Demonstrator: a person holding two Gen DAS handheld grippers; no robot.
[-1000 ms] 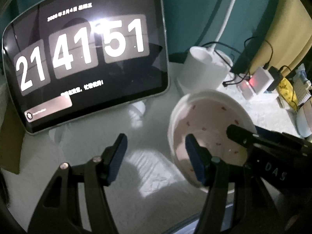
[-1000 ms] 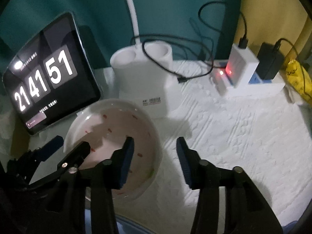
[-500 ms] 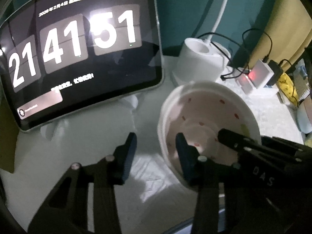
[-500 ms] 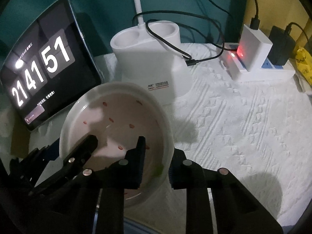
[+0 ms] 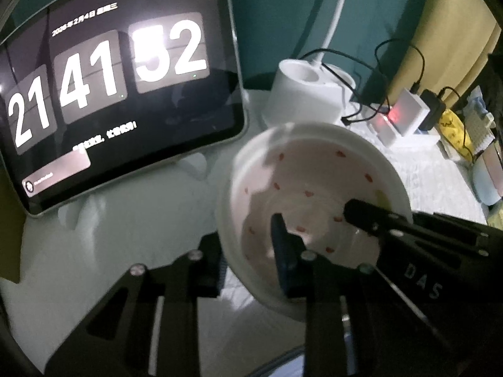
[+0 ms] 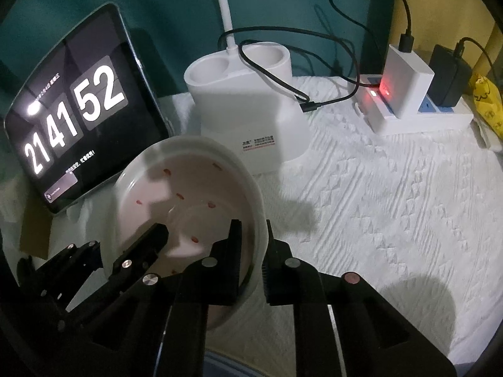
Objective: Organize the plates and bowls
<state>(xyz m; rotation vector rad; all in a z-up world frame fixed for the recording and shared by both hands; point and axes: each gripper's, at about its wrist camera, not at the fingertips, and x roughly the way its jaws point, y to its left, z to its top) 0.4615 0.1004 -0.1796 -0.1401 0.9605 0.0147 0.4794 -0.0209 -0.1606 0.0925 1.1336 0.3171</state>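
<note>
Backdrop: teal wall (image 6: 157, 15) behind the work area, with a yellow curtain (image 5: 446, 31) at the right edge.
Table: covered by a white textured cloth (image 6: 393, 204); all items below stand on it.
Tablet: propped upright at the rear left (image 5: 103, 94), screen lit with a flip clock reading 21 41 52; also seen in the right wrist view (image 6: 78, 119).
Lamp base: white, two round wells on top (image 6: 245, 110), with a white neck rising out of frame; stands right of the tablet and behind the bowl. A black cable (image 6: 283, 81) is draped over it.
Power strip: white, at rear right (image 6: 418, 116), carrying a white charger (image 6: 408, 78) with a red indicator and a black adapter (image 6: 449, 75).
Bowl: white with small red specks inside (image 5: 314, 194); located in front of the lamp base, between the two grippers; tilted, rim raised toward the cameras (image 6: 195, 194).
Left gripper: (image 5: 251, 257) jaws have just been closing; now pinching the bowl's left wall, one blue-padded finger inside, the other outside.
Right gripper: (image 6: 253, 251) jaws have just been closing; now clamped on the bowl's right wall, one finger inside, one outside the rim.
</note>
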